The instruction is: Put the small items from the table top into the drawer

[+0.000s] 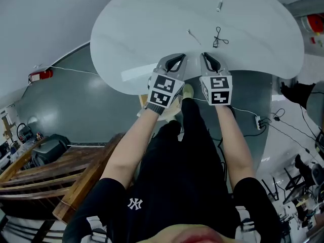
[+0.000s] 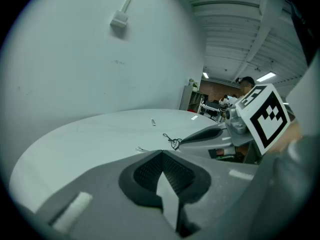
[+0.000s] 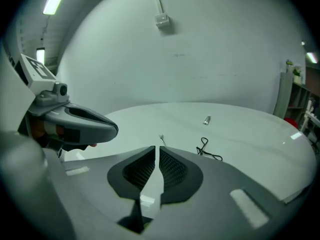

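A round white table (image 1: 152, 29) carries three small items: a short silver cylinder (image 1: 219, 6), a black looped wire piece (image 1: 218, 38) and a thin silver bit (image 1: 193, 35). Both grippers hover side by side over the table's near edge. My left gripper (image 1: 175, 59) has its jaws together with nothing in them, as the left gripper view (image 2: 161, 152) also shows. My right gripper (image 1: 207, 58) shows only a hairline slit between bare jaws (image 3: 156, 148). The black wire piece (image 3: 207, 150) lies just beyond the right gripper's tips, the cylinder (image 3: 206, 119) farther off. No drawer is in view.
A wooden bench (image 1: 61, 171) stands low at the left. A power strip (image 1: 258, 121) and cables lie on the floor to the right. A wall socket (image 3: 162, 19) hangs behind the table. Shelves and people show far off in the left gripper view.
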Tool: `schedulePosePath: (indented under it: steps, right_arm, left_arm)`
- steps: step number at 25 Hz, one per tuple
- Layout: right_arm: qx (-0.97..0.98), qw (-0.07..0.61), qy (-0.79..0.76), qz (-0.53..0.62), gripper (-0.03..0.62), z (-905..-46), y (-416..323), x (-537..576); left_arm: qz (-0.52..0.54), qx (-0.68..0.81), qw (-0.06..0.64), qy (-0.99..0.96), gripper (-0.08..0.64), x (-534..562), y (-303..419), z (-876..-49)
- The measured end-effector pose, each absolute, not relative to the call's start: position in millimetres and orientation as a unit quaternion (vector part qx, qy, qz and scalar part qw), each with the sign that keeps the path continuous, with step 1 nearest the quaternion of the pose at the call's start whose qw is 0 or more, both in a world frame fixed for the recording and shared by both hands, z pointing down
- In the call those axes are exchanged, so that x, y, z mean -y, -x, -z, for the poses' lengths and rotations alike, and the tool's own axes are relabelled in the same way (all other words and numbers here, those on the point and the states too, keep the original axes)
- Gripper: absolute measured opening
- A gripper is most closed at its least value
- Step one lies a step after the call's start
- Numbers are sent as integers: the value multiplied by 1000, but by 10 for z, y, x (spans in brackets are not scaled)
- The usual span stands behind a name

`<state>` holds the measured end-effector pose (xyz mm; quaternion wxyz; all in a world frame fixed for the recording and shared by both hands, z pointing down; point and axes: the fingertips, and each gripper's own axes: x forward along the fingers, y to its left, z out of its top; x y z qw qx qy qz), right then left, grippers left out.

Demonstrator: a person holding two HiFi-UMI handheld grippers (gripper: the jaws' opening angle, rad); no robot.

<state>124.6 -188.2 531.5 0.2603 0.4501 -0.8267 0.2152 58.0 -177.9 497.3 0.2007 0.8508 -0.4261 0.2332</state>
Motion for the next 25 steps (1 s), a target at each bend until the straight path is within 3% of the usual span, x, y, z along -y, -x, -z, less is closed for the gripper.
schedulePosePath:
  steps: [11,25]
  right_arm:
    - [804,371,-421,-199,52,-5799,-1108,2285]
    - [786,428,-404,-189,57,-6043,-1083,2419]
  left_arm:
    - [-247,438,221,-836,0,1995,-421,-5154]
    - [-248,438,240,-830,0,2141,-382,-5333]
